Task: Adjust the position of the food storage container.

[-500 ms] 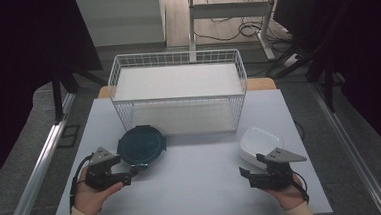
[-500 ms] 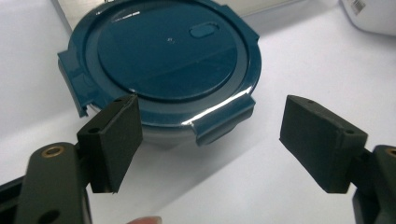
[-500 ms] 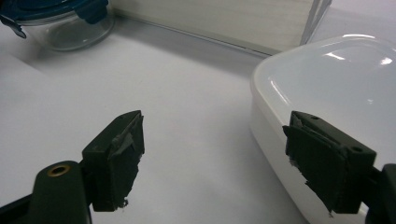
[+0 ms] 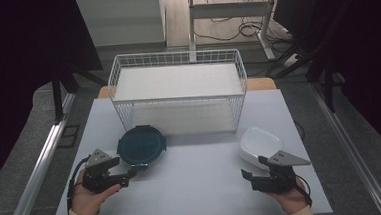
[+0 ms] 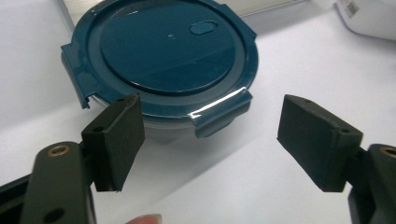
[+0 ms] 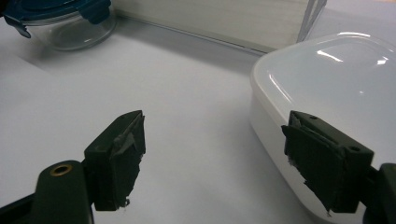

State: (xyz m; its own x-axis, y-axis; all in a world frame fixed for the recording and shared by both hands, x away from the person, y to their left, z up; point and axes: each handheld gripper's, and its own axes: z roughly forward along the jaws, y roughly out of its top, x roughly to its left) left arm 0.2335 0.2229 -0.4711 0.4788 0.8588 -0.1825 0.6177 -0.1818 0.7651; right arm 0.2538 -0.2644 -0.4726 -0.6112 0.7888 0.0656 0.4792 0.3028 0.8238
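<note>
A round glass container with a dark teal clip lid (image 4: 140, 145) sits on the white table (image 4: 197, 172) at front left. My left gripper (image 4: 128, 175) is open just short of its near edge. In the left gripper view the lid (image 5: 173, 46) lies ahead and one lid clip (image 5: 223, 114) sits between the open left gripper (image 5: 210, 112) pads, untouched. A white rounded-square container (image 4: 261, 144) stands at front right. My right gripper (image 4: 249, 180) is open beside it, a little nearer me. In the right gripper view the right gripper (image 6: 215, 123) is open over bare table, with the white container (image 6: 336, 79) by its right jaw.
A white wire basket (image 4: 175, 54) with a pale floor stands across the back middle of the table, behind both containers. The glass container (image 6: 70, 23) shows far off in the right gripper view. Bare tabletop lies between my two hands.
</note>
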